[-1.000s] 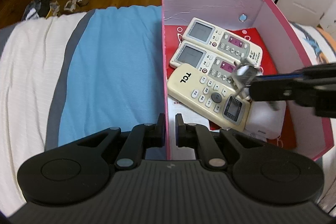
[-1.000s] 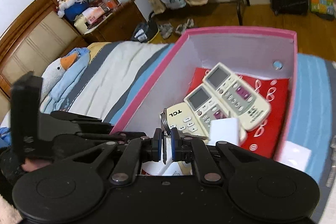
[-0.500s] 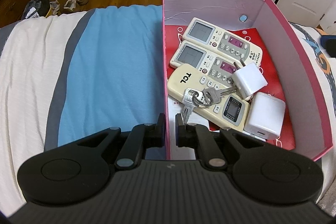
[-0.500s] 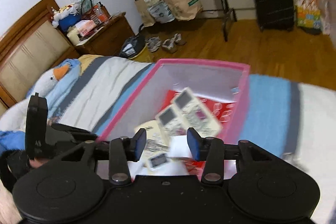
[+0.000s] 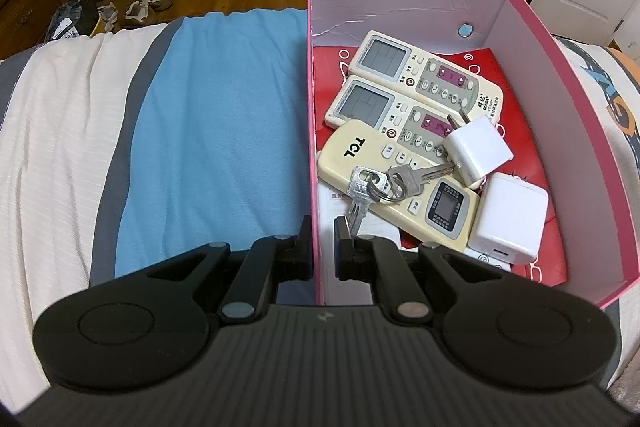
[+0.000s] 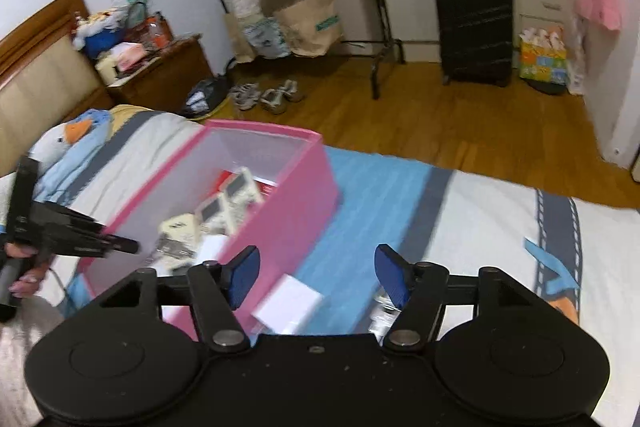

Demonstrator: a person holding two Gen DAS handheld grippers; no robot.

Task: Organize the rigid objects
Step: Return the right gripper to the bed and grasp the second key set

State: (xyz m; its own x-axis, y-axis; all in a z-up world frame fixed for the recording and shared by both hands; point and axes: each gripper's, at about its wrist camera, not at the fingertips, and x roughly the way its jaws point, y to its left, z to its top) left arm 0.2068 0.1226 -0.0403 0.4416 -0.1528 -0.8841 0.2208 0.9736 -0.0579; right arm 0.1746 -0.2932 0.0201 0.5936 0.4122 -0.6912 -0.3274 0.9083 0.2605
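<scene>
Left wrist view, left tool clamped on pink box wall, keys atop remotes, right tool opening, empty.

Inside the pink box I count three remote controls, two white plug adapters and one key bunch carrying two keys. Just outside that box, on the bed, lies one more white block. On the floor beyond the box stands one black suitcase.
</scene>
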